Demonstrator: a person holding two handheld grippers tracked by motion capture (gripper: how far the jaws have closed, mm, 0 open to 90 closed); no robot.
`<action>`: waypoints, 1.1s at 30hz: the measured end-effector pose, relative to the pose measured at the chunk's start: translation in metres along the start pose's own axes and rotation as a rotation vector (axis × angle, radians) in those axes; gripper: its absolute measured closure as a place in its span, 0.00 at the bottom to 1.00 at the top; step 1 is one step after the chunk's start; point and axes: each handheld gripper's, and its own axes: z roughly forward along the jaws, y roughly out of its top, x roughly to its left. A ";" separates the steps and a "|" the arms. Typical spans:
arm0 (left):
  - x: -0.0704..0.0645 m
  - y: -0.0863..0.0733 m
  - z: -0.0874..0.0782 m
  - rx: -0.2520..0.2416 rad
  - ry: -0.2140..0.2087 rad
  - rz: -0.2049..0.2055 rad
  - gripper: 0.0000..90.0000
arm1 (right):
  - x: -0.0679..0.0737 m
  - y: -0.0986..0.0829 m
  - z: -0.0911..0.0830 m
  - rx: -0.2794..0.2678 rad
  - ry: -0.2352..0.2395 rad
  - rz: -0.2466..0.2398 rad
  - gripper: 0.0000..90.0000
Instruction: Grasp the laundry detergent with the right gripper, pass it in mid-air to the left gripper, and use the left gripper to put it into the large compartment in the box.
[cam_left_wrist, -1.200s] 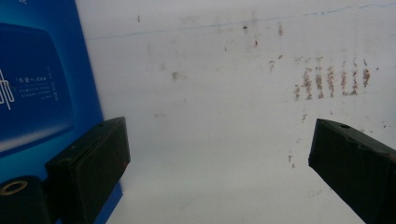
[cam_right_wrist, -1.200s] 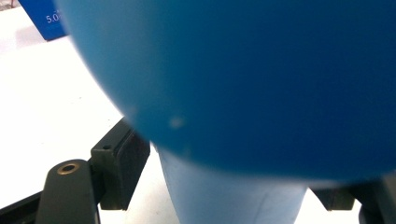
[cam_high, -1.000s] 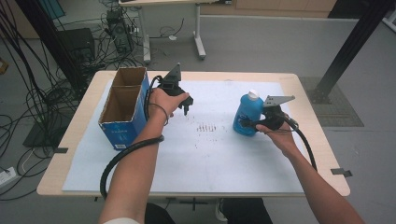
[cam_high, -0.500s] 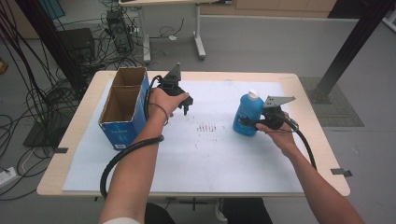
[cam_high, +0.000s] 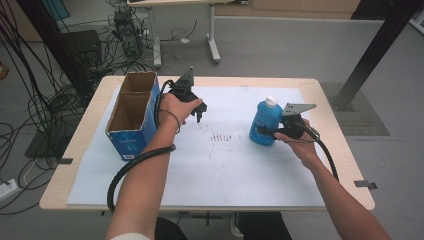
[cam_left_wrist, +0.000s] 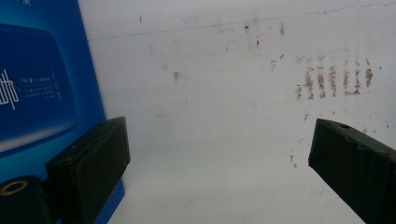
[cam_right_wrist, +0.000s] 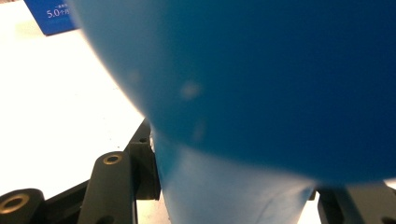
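The high view shows the right claw (cam_high: 270, 131) clamped on the blue bottle (cam_high: 263, 123), which stands upright right of centre on the white sheet (cam_high: 225, 165) covering the surface (cam_high: 345, 165). The right gripper view adds close detail: the bottle (cam_right_wrist: 261, 84) sits deep between the jaws, its wall touching the left jaw.

The left claw (cam_high: 198, 114) hovers just beside the blue cardboard box (cam_high: 131, 120). The left gripper view shows its jaws wide apart and holding nothing, the box wall (cam_left_wrist: 37, 79) close to one jaw, and reddish marks (cam_left_wrist: 334, 79) on the sheet.

Open sheet lies between both claws and toward the near edge. The box stands near the left edge.
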 end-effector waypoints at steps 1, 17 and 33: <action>0.000 0.000 0.000 0.001 0.002 0.001 0.06 | 0.000 0.000 0.000 0.000 0.000 -0.001 0.48; -0.003 0.001 -0.004 -0.003 0.007 0.007 0.06 | 0.001 0.000 0.000 -0.002 -0.005 0.000 0.48; -0.003 0.000 -0.004 -0.003 0.014 0.006 0.06 | 0.000 -0.001 0.000 -0.005 -0.003 -0.003 0.50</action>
